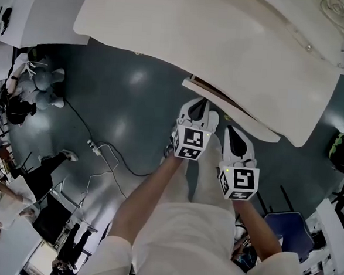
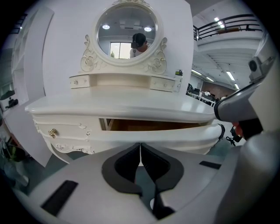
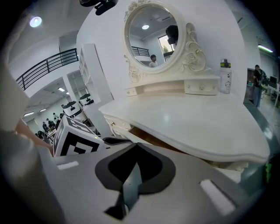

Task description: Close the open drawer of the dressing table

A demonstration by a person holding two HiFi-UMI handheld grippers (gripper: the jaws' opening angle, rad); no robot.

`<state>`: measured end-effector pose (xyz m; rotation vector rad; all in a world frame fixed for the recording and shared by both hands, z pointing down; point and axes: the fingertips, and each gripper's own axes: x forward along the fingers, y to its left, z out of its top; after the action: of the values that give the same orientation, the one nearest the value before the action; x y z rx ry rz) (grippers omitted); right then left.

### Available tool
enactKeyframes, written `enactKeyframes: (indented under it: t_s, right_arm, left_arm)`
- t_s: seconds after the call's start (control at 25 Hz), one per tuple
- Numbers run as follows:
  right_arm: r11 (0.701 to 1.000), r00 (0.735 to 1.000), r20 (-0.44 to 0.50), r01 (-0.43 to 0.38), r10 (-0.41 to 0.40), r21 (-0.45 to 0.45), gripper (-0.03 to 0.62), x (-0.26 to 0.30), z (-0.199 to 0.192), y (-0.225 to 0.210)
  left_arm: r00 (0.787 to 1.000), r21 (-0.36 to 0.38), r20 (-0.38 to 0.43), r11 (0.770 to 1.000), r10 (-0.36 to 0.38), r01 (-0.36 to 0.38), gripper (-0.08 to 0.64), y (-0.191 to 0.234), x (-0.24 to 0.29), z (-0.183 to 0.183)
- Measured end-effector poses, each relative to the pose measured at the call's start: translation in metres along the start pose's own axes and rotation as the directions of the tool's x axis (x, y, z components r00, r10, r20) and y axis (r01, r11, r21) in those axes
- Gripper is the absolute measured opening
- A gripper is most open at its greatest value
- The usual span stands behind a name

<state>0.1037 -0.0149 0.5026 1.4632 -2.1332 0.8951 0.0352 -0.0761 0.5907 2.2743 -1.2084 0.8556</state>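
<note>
Two clenched, empty grippers at the front of the open drawer

Nearest, the left gripper (image 2: 140, 148) has its jaws pressed together with nothing between them; the right gripper (image 3: 136, 148) is likewise clenched on nothing, just beside the left one and a little further from the table in the head view; just beyond their tips is the drawer (image 2: 162, 136), pulled partly out from under the top of the dressing table (image 2: 109, 107), its brown inside showing as a narrow strip; whether either tip touches the drawer front I cannot tell; furthest back are the oval mirror (image 2: 127, 28) and a bottle (image 3: 225, 76) at the table's right end. This looks like the approach before the push; the next move calls for setting the closed tips against the curved front near its middle and pressing straight in, so the drawer does not skew.
</note>
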Motion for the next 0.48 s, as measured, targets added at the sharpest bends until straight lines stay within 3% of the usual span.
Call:
enactKeyframes:
  t_s: [0.48]
  right_arm:
    - [1.0, 1.0, -0.007, -0.014, 0.014, -0.001, 0.002, 0.011, 0.011, -0.015]
  left_arm:
    - [1.0, -0.006, 0.011, 1.0, 0.003, -0.003, 0.01, 0.001, 0.017, 0.016]
